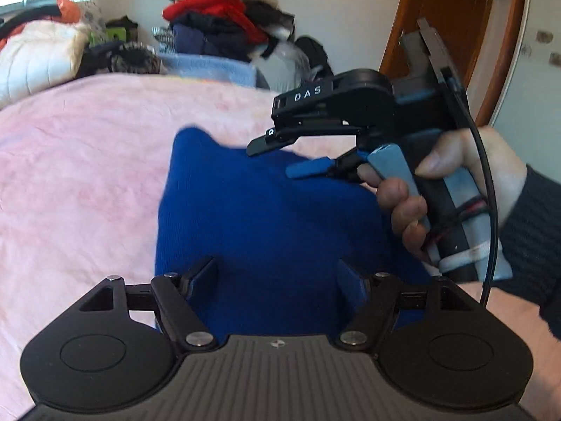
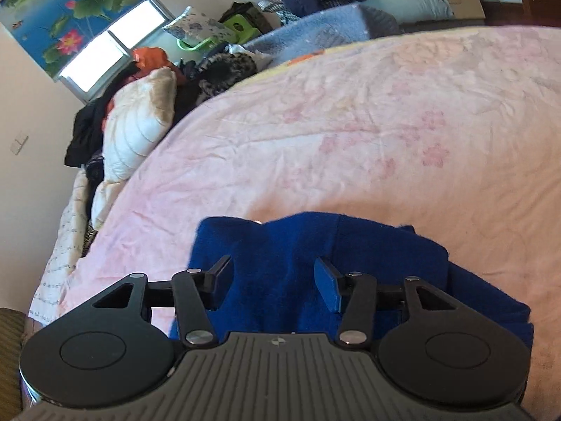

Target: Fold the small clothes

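Observation:
A small blue knitted garment lies folded on the pink bedspread. My left gripper hovers over its near edge, jaws wide apart, nothing pinched between them. In the left wrist view my right gripper comes in from the right, held by a hand, its blue-padded fingers parted above the garment's far right corner. In the right wrist view the same blue garment lies under my right gripper, whose jaws stand apart over the cloth without gripping it.
A heap of clothes and a blue blanket sit at the bed's far side. A white quilted pillow lies at the left. A wooden door stands at the right. A window is behind.

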`<action>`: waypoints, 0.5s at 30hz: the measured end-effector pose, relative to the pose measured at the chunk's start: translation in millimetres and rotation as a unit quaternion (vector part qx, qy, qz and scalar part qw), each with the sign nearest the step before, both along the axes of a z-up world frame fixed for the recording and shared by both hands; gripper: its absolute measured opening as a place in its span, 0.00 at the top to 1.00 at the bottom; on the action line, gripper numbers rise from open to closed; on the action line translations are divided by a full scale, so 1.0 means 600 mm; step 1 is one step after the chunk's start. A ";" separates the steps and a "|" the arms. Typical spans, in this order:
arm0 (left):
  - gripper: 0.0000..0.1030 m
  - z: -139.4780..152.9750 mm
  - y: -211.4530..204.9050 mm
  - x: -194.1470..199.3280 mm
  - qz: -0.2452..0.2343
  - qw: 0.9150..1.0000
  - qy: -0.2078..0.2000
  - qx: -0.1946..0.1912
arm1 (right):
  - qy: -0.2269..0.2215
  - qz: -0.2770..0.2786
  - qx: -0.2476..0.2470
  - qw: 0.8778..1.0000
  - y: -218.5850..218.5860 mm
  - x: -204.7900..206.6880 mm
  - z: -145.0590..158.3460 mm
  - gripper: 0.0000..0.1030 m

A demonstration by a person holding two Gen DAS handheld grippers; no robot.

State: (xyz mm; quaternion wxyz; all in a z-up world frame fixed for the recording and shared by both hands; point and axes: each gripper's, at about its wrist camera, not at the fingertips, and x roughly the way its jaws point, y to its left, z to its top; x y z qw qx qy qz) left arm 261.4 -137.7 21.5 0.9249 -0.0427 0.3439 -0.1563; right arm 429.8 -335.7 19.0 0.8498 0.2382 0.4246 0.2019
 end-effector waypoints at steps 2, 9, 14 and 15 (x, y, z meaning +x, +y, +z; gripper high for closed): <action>0.28 -0.020 0.002 -0.010 -0.002 1.000 -0.004 0.006 | -0.009 -0.006 -0.006 1.000 -0.012 -0.012 -0.013 0.67; 0.26 -0.017 0.018 -0.021 -0.013 1.000 -0.010 -0.008 | 0.014 -0.044 0.049 0.998 -0.062 -0.049 -0.018 0.93; 0.26 0.027 0.103 -0.055 0.015 0.996 -0.020 -0.086 | -0.024 -0.021 0.090 0.995 -0.111 -0.192 0.036 0.48; 0.26 0.031 0.117 -0.062 0.019 0.996 -0.020 -0.088 | -0.017 -0.017 0.094 0.995 -0.123 -0.223 0.037 0.48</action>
